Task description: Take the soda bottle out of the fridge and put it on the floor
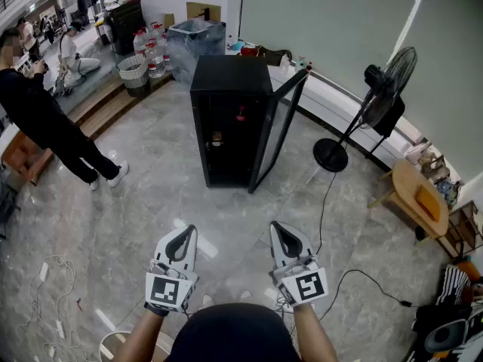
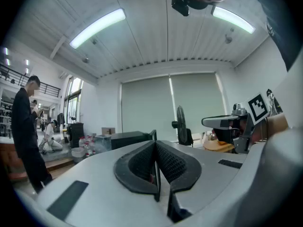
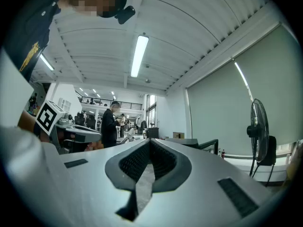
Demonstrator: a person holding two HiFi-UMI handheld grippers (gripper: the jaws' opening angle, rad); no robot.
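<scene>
A black fridge point(image 1: 230, 119) stands on the marble floor ahead, its glass door point(image 1: 278, 130) swung open to the right. On an upper shelf inside stands a dark soda bottle point(image 1: 241, 115) with a red top. A second small item point(image 1: 217, 139) sits on the shelf below. My left gripper point(image 1: 183, 231) and right gripper point(image 1: 281, 226) hover side by side low in the head view, well short of the fridge. Both are shut with nothing between the jaws. The fridge top point(image 2: 128, 138) shows beyond the left gripper's point(image 2: 155, 143) shut tips, and the right gripper's point(image 3: 149, 143) pads also meet.
A person in black point(image 1: 45, 119) stands at the left. To the right of the fridge is a pedestal fan point(image 1: 377, 96), with its cable point(image 1: 324, 202) across the floor. A wooden stool point(image 1: 415, 191) is at the far right. A clear bin point(image 1: 195, 40) is behind the fridge; loose cables point(image 1: 53, 292) lie lower left.
</scene>
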